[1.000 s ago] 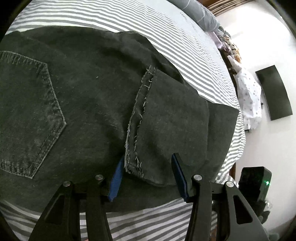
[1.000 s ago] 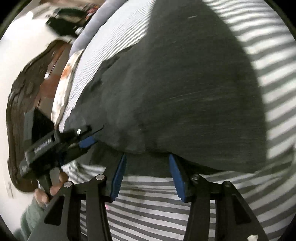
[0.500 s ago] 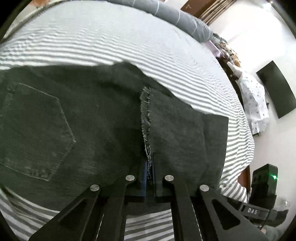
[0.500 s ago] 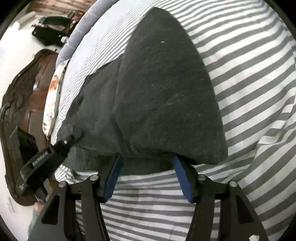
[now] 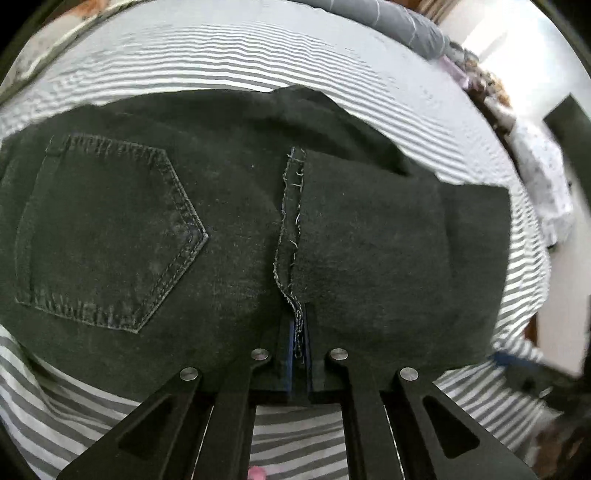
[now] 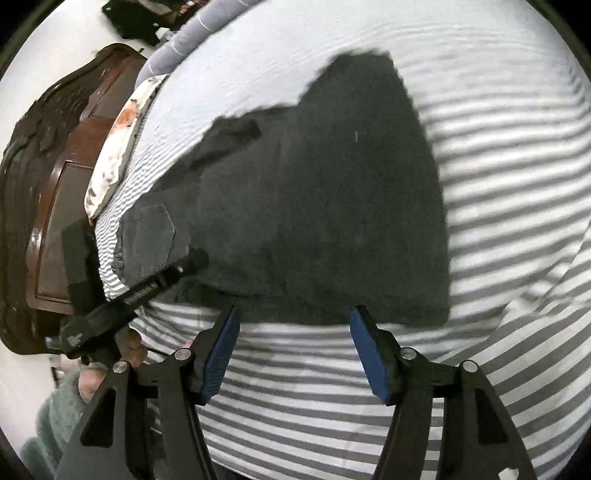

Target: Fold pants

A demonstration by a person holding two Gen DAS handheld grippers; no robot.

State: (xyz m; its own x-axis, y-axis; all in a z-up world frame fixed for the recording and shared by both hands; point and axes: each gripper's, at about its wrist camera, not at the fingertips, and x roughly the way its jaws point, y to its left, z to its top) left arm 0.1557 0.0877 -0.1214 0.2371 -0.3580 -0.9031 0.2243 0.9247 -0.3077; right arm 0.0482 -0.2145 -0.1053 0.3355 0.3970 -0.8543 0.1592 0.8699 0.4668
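Black denim pants (image 5: pixel 229 229) lie folded on a striped bed, back pocket (image 5: pixel 110 236) at the left and a frayed leg hem (image 5: pixel 290 236) running down the middle. My left gripper (image 5: pixel 298 343) is shut on the near end of that frayed hem. In the right wrist view the same pants (image 6: pixel 325 206) spread across the bed. My right gripper (image 6: pixel 293 350) hangs open just off their near edge, with only striped sheet between its blue pads. The left gripper (image 6: pixel 184 264) shows there too, at the pants' left edge.
The grey-and-white striped sheet (image 6: pixel 517 184) covers the whole bed. A dark wooden headboard (image 6: pixel 48 177) and a patterned pillow (image 6: pixel 118 133) stand at the left, a grey bolster (image 5: pixel 391 18) at the far edge. A person's hand and green sleeve (image 6: pixel 62 406) hold the left gripper.
My left gripper went from open around the frayed hem to shut on it. My right gripper opened wider, let go of the pants' edge and rose away from it.
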